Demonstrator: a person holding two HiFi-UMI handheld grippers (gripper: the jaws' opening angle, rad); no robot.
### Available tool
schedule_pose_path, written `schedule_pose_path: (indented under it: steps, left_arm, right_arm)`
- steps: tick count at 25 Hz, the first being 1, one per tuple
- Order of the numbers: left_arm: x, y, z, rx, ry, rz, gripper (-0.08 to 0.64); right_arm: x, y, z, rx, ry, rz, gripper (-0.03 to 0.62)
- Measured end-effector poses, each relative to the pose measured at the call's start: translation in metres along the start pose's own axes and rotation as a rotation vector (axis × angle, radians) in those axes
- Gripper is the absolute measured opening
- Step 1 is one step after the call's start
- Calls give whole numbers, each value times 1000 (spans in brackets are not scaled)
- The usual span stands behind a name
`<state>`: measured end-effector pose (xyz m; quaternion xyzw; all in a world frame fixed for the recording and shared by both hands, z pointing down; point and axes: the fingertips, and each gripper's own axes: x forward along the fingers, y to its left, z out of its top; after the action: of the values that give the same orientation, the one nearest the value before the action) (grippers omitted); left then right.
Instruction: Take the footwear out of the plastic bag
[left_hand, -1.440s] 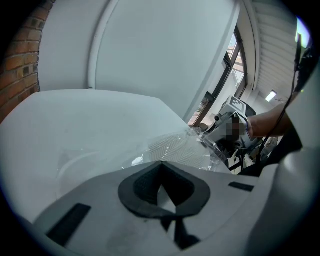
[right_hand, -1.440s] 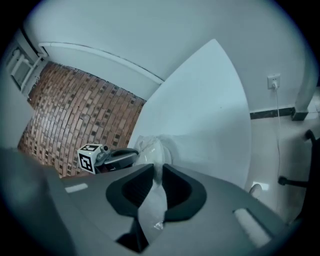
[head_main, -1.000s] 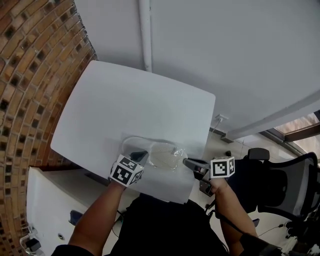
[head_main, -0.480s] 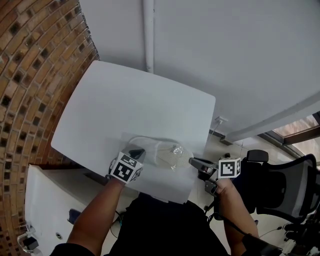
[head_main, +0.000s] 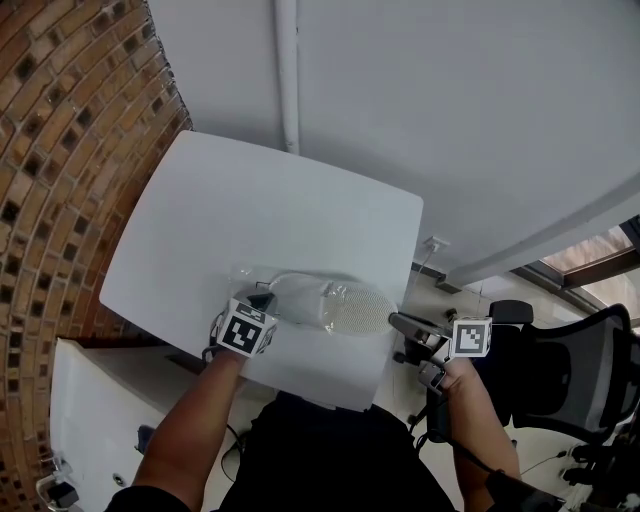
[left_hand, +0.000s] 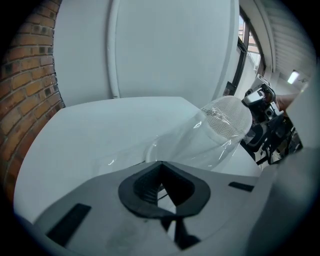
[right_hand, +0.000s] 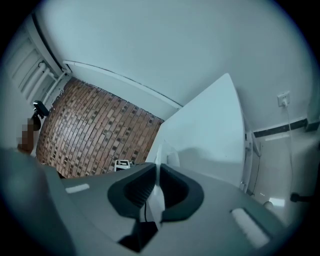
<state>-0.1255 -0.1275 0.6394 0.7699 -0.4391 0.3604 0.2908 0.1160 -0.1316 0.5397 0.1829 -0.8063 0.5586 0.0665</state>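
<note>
The white table (head_main: 250, 200) filled the middle of the frame. Near its lower edge lay the plastic bag (head_main: 290, 292), pulled out longer than a second before. Inside it, the slipper (head_main: 352, 308) had shifted toward the lower right, its patterned sole tipped up and still under film. The left claw (head_main: 262, 298) was pinched on the bag's left end. The right claw (head_main: 395, 321) had just been closing and was narrow, clamping the slipper's white edge. The pull-out seemed begun, not finished.

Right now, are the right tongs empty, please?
No, the right tongs, which have just been closing, clamp a white edge of the footwear.
</note>
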Motion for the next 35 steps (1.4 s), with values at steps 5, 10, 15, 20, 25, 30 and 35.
schedule_pose_path:
  steps: [5, 10, 15, 20, 25, 30, 35]
  left_arm:
    - [2, 24, 2, -48, 8, 52, 5]
    - [-2, 48, 0, -109, 15, 98, 5]
    - [-11, 63, -11, -129, 30, 132, 5]
    - [-24, 86, -22, -154, 39, 180, 5]
    - [-34, 113, -28, -178, 49, 229, 6]
    - [-40, 134, -32, -186, 61, 265, 5]
    - [-43, 145, -36, -217, 62, 282, 5]
  right_arm:
    - [-10, -1, 8, -13, -22, -12, 29]
    - [-5, -10, 8, -6, -29, -17, 29]
    - [1, -19, 1, 19, -19, -29, 31]
    - [2, -30, -6, 44, -13, -40, 31]
    - [-2, -37, -7, 79, -16, -60, 31]
    - [-7, -34, -3, 74, -21, -47, 31]
    - [-19, -36, -1, 81, -22, -57, 31]
